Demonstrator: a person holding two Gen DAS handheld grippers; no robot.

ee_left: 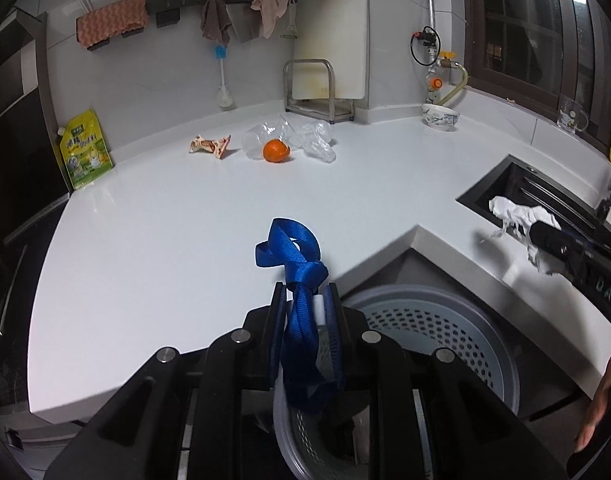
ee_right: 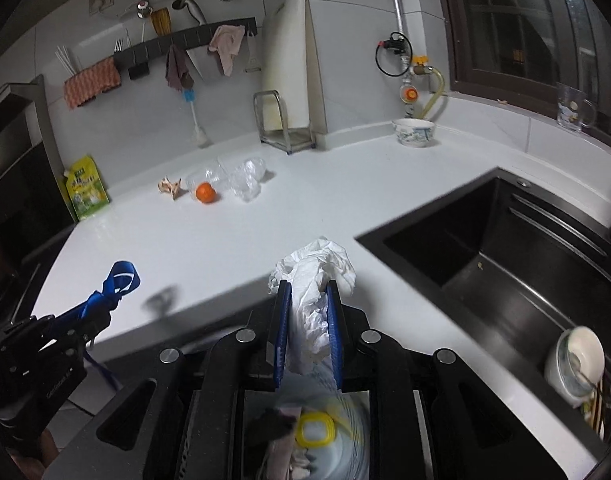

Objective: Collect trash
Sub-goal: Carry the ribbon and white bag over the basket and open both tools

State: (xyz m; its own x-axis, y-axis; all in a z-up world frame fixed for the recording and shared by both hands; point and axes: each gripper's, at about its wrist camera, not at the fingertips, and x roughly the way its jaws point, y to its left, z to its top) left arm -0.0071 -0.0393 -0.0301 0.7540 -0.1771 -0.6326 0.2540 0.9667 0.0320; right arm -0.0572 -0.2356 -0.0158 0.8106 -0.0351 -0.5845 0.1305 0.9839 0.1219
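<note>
Two grippers loaded, one item each, above the perforated bin [ee_left: 437, 320].

One blue strap [ee_left: 301, 276] is pinched by the left gripper [ee_left: 305, 300] fingers; one crumpled white tissue [ee_right: 317, 276] by the right gripper [ee_right: 308, 300]. On the counter [ee_left: 177, 220] are left one orange [ee_left: 276, 150], one wrapper [ee_left: 210, 145], two clear plastic pieces [ee_left: 305, 136].

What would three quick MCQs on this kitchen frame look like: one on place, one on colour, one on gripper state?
1. Where does the orange sit?
A. in the sink
B. on the counter beside clear plastic
C. in the bowl

2. What colour is the strap in the left gripper?
A. blue
B. red
C. yellow

3. What is the right gripper doing?
A. open, empty
B. clamped on crumpled white paper
C. holding the orange

Key: B, the fruit rests on the white counter against the clear plastic; A, the webbing is plainly blue; B, crumpled white paper fills the gap between its pads.
</note>
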